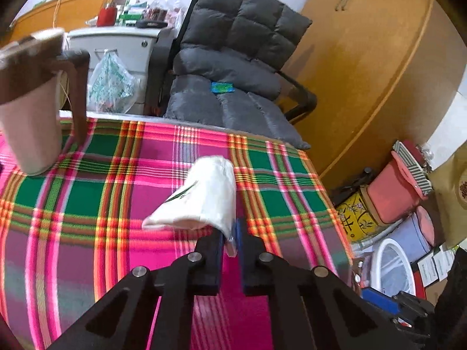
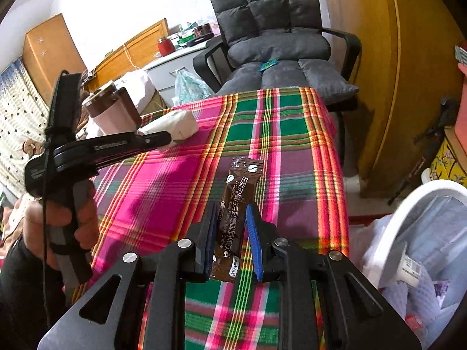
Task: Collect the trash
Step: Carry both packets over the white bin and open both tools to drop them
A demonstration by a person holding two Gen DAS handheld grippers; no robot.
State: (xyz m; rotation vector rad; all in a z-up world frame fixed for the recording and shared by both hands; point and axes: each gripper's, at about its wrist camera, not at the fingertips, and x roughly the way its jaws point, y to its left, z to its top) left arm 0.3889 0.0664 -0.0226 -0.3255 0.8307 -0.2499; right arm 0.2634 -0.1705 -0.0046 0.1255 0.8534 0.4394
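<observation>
My left gripper is shut on the end of a white crumpled plastic wrapper and holds it just above the plaid tablecloth. The right wrist view shows this gripper and the wrapper at the left. My right gripper is shut on a brown coffee sachet, which sticks out forward over the tablecloth. A white trash bin with trash inside stands at the right, beside the table; it also shows in the left wrist view.
A pink mug with a brown lid stands on the table's far left. A grey padded chair is behind the table. A wooden wardrobe and stacked containers are at the right.
</observation>
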